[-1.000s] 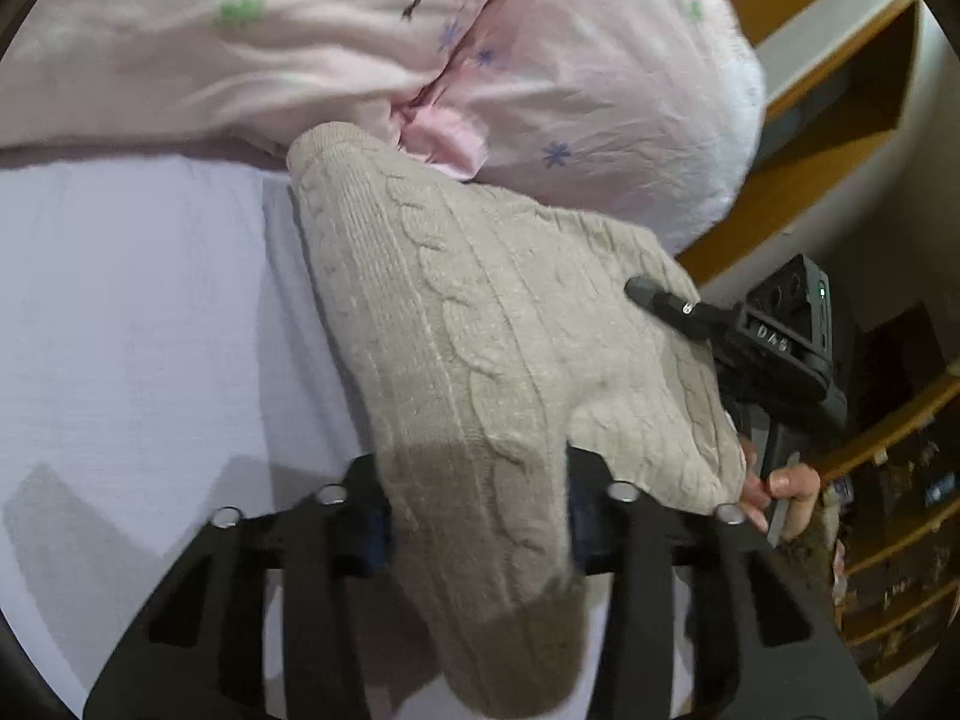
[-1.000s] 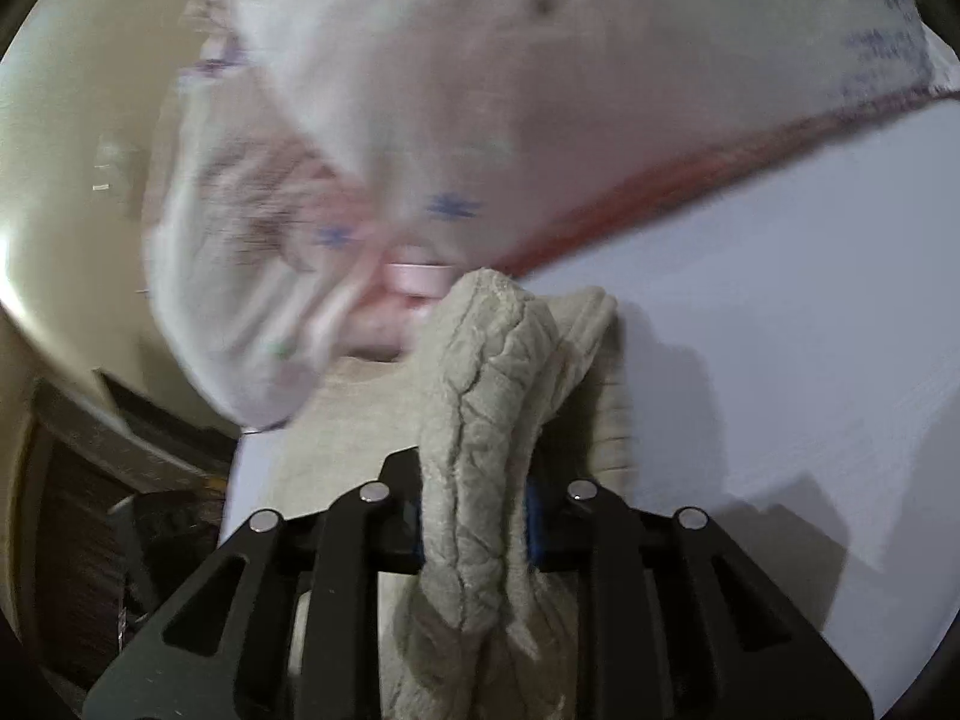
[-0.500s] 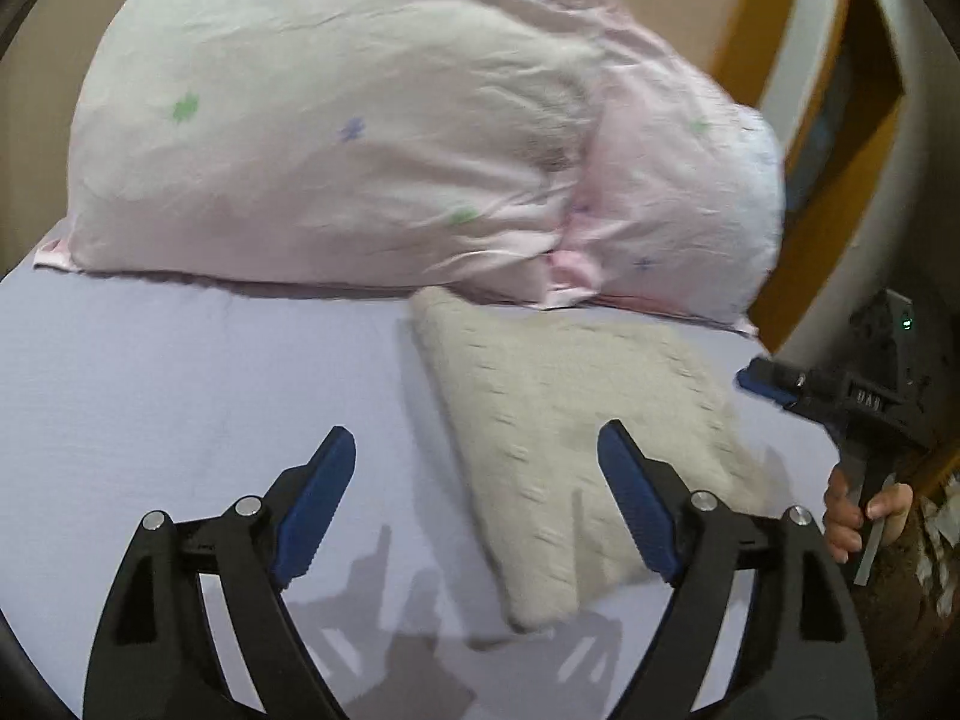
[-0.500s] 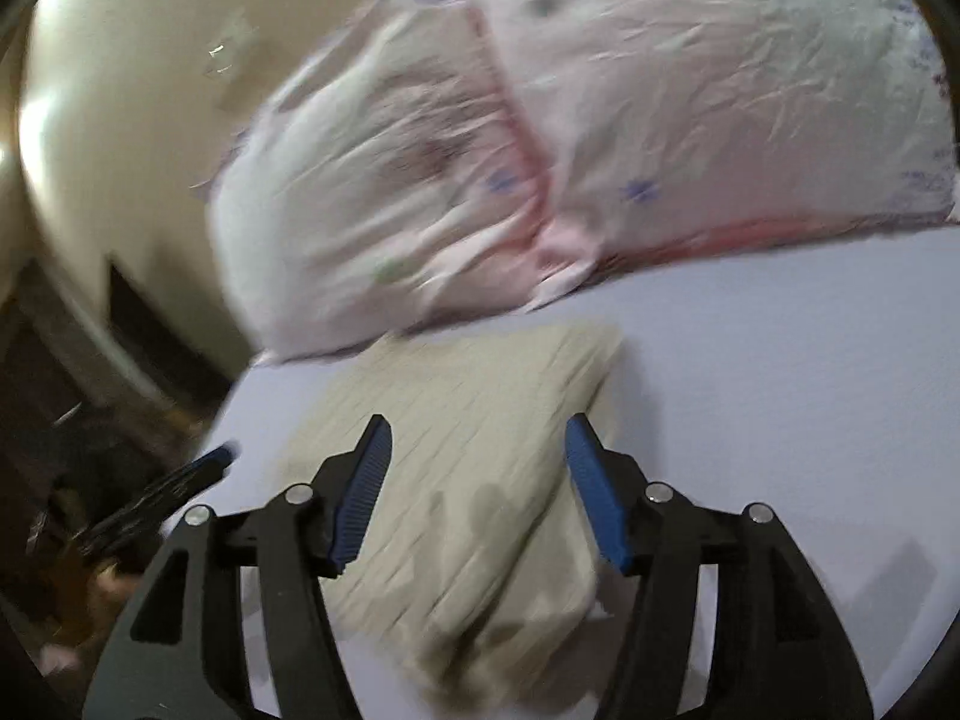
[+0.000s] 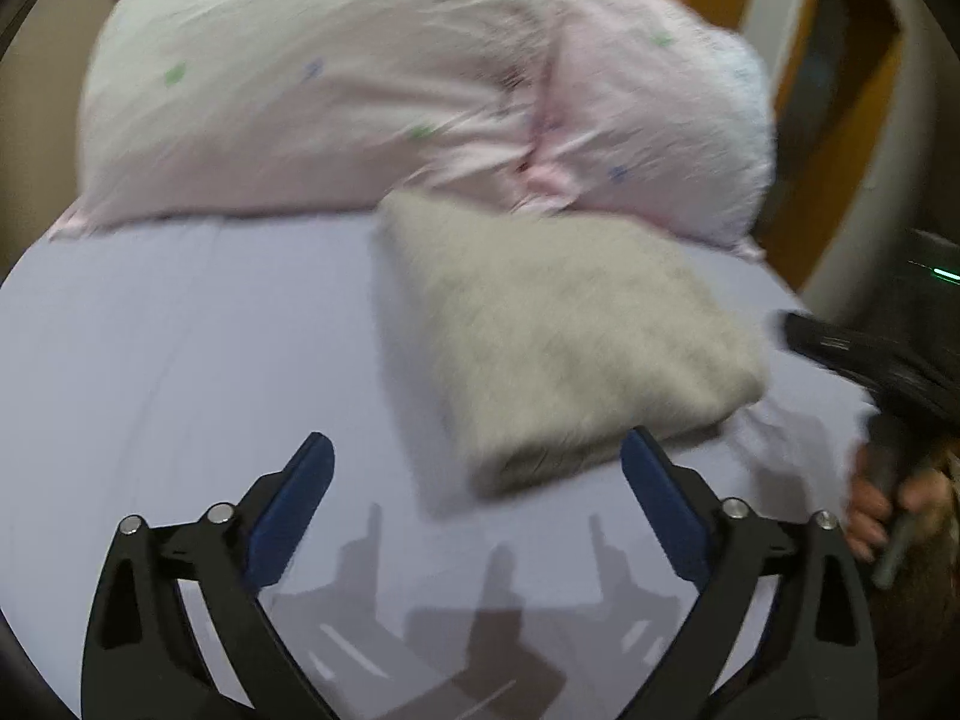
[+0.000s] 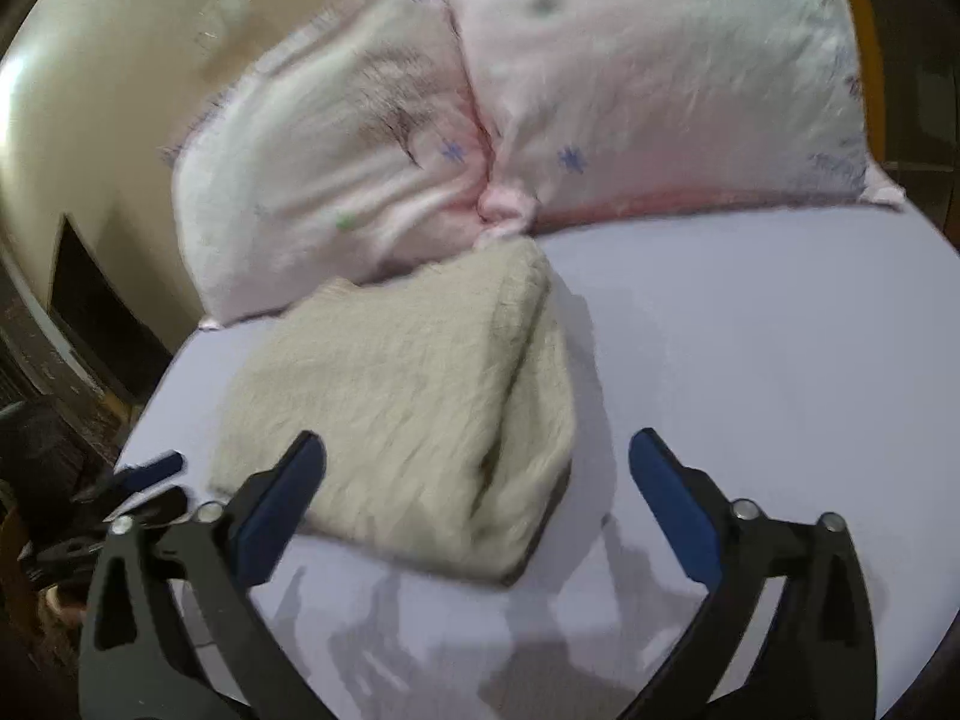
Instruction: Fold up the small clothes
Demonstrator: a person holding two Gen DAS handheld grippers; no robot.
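Lavender bedsheet (image 5: 180,360) held our folded sweater (image 5: 558,348) below the pillows (image 5: 360,90) (seemingly finished), both grippers (image 5: 474,516) (image 6: 477,498) gaping empty.

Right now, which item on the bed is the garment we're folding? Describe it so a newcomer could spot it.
Start at the two pink pillows at the head of the lavender sheet. Directly below their seam lies the sweater, a folded bundle touching the pillows. It is the only beige, knitted item there; both grippers are open and off it.
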